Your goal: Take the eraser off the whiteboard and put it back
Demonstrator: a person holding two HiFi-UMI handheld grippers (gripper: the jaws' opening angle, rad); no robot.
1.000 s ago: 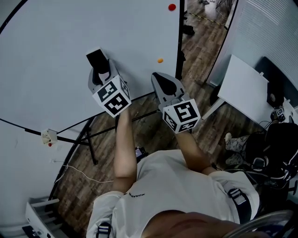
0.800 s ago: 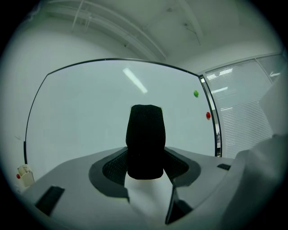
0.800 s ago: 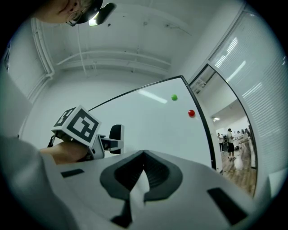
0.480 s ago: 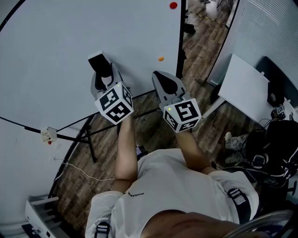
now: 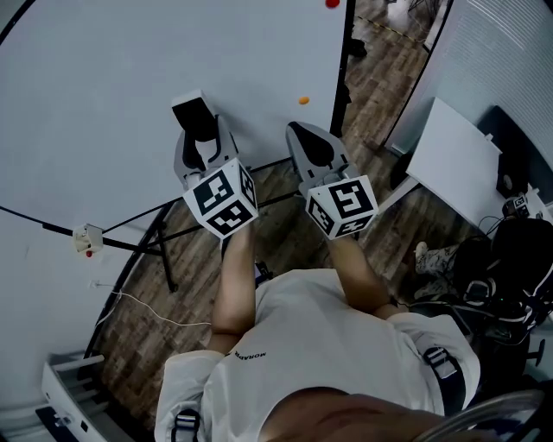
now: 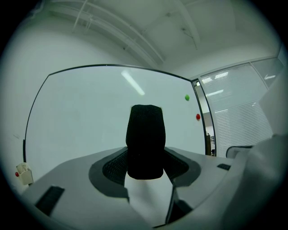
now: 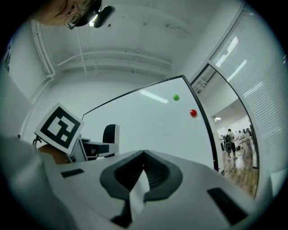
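Since the earlier frame, the left gripper (image 5: 200, 136) and its load have shifted slightly rightward in the head view. This narrows the gap to the right gripper (image 5: 302, 135), which shows no change of place.

Left side: a small box (image 5: 85, 240) bearing a red dot sits at the lower edge of the whiteboard (image 5: 104, 78), toward its left corner. Black stand legs (image 5: 164, 263) run beneath that edge over the wooden floor (image 5: 285, 237).

Left gripper: it is directed at the board. The jaws stand well apart and are clamped on the eraser (image 6: 145, 139), with a pad pressing on each side. The eraser is black with a white edge, and its black end projects past the jaw tips.

Eraser position: it is in front of the whiteboard, just above the lower edge and right of the board's middle. Contact with the board surface cannot be confirmed from any view.

Right gripper: it is just beside the left one, near the board's lower right corner. The jaws are closed tip to tip with nothing between them.

Right side: one small round magnet (image 5: 303, 100) sits on the board near its right edge, above the right gripper. A red magnet (image 5: 333, 3) sits higher, close to the same edge. A white table (image 5: 454, 164) stands well apart from the board.
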